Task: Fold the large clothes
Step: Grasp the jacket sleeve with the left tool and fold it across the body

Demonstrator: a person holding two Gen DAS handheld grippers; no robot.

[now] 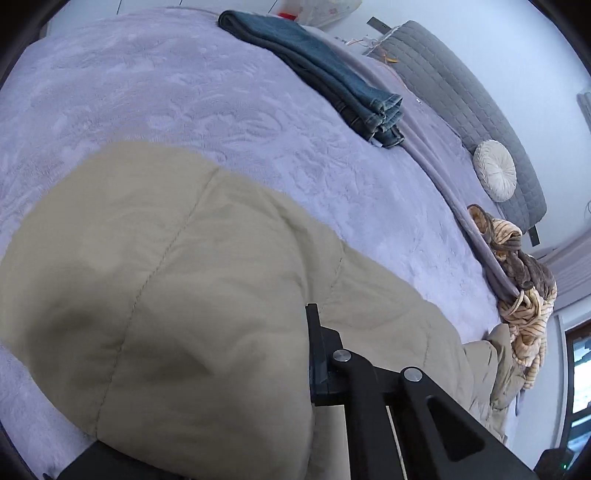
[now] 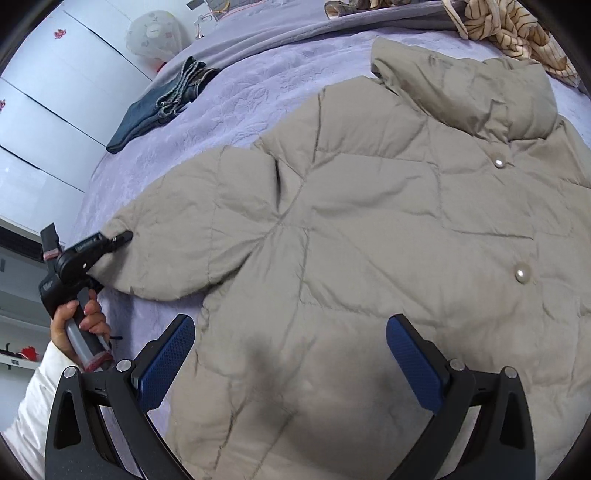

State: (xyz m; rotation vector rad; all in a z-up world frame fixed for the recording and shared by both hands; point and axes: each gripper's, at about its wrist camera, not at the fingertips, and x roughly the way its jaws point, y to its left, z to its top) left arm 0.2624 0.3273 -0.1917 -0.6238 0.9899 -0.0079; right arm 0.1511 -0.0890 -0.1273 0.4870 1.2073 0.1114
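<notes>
In the right wrist view, far left, the person's left hand grips the handle of the left gripper, its jaws closed on the cuff end of the beige puffer jacket's sleeve, at the left edge of the bed. Behind it, folded jeans lie on the lavender bedspread, well apart from the jacket. Moving right, the jacket lies spread flat, front up w/ two pearl buttons and the collar toward the far side; it fills the middle and right of the bed. The right gripper hovers over the jacket's lower part, jaws wide, blue pads holding nothing. Top right, a striped tan garment sits bunched just past the collar. In the left wrist view the sleeve bulges up close (it hides one finger), w/ the jeans, a grey quilted headboard and a round white cushion beyond.
</notes>
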